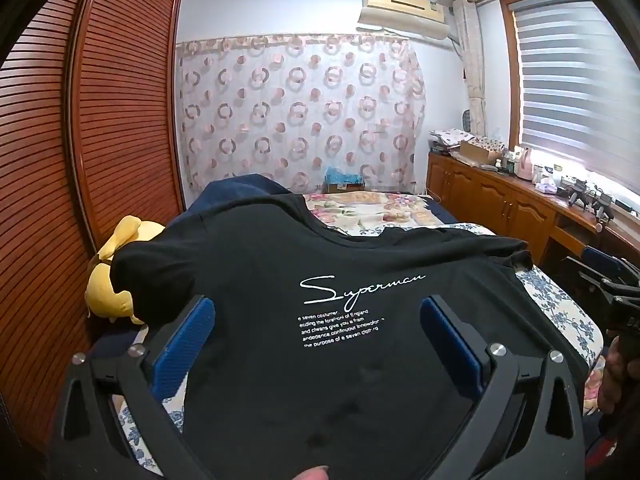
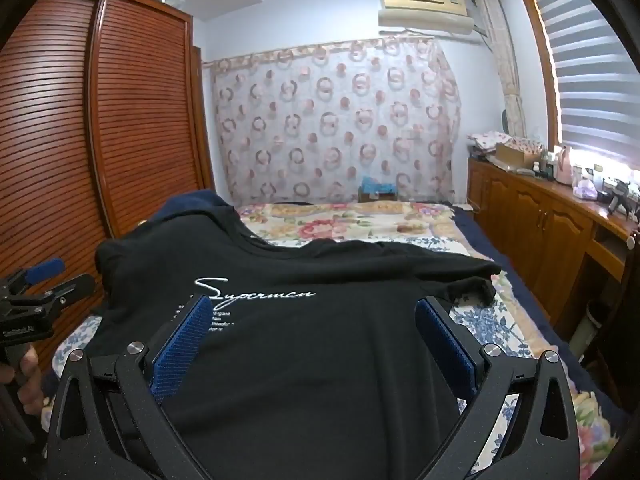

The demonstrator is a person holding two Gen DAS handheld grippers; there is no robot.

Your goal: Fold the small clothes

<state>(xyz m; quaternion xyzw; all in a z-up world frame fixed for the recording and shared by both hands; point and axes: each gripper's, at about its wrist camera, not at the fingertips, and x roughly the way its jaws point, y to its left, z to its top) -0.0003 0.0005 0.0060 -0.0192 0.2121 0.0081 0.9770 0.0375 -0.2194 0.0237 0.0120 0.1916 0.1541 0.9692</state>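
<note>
- The black T-shirt (image 1: 320, 280) lies spread out on the bed (image 2: 360, 220).
- The left gripper (image 1: 318, 328) and right gripper (image 2: 314, 332) have jaws wide open, holding nothing.

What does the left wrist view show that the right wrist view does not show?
Only the left wrist view shows the yellow plush toy beside the wardrobe and the whole white print.

Only the right wrist view shows the left gripper from outside.

Both show the black T-shirt spread on the floral bed, the curtain and open jaws.
</note>
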